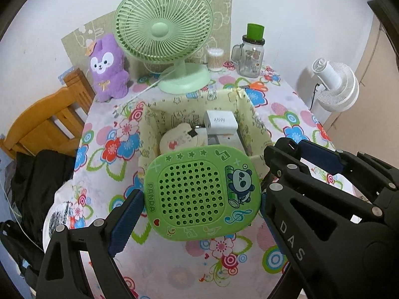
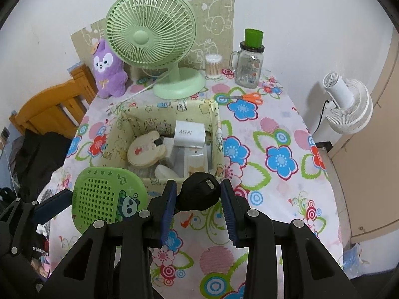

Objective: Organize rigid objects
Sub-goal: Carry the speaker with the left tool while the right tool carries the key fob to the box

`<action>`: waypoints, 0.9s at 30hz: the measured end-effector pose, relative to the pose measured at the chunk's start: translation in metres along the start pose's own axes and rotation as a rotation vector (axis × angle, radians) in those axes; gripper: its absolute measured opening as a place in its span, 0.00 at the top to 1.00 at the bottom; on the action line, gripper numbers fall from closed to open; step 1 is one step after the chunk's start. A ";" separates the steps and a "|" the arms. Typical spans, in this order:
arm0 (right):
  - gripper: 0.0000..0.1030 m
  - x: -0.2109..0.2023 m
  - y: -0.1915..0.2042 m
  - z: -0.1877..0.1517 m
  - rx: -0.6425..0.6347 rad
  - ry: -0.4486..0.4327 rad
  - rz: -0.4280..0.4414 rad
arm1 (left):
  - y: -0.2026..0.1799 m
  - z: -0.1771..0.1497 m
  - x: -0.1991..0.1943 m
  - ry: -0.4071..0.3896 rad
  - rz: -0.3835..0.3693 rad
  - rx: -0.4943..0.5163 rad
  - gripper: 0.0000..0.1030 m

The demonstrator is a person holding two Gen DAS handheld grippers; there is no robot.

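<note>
My left gripper (image 1: pixel 202 199) is shut on a green panda speaker (image 1: pixel 202 192) and holds it above the table, just in front of the cream fabric storage box (image 1: pixel 149 117). The speaker also shows in the right wrist view (image 2: pixel 107 195). My right gripper (image 2: pixel 198 195) is shut on a black plug adapter (image 2: pixel 199 194), held at the near edge of the box (image 2: pixel 214 114). Inside the box lie a white 45W charger (image 2: pixel 188 134), a bear-shaped wooden piece (image 2: pixel 146 150) and pale packets. The right gripper's fingers (image 1: pixel 316 154) show in the left wrist view, right of the speaker.
A green desk fan (image 2: pixel 152 39), a purple plush toy (image 2: pixel 108 69), a cotton swab tub (image 2: pixel 213 66) and a glass mug jar (image 2: pixel 249 67) stand at the back. Orange scissors (image 2: pixel 249 97) lie behind the box. A wooden chair (image 2: pixel 49 109) is left, a white fan (image 2: pixel 346 104) right.
</note>
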State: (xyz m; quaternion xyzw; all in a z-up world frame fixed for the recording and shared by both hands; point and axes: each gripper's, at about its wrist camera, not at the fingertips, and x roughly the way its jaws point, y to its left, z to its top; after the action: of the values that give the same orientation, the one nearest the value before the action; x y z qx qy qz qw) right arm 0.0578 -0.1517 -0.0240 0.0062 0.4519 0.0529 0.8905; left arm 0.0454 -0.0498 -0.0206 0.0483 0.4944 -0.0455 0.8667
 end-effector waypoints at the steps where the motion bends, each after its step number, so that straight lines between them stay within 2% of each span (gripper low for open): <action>1: 0.63 -0.001 0.001 0.001 0.003 -0.004 -0.002 | 0.002 0.002 -0.001 -0.008 -0.006 0.005 0.09; 16: 0.63 0.002 0.022 0.021 0.043 -0.008 -0.037 | 0.025 0.020 0.002 -0.026 -0.058 0.045 0.09; 27: 0.63 0.024 0.024 0.038 0.041 0.026 -0.013 | 0.032 0.037 0.021 -0.016 -0.033 0.020 0.09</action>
State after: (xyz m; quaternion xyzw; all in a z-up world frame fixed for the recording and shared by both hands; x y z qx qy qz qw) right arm 0.1008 -0.1242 -0.0194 0.0208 0.4643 0.0377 0.8846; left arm 0.0918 -0.0237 -0.0181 0.0485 0.4877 -0.0654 0.8692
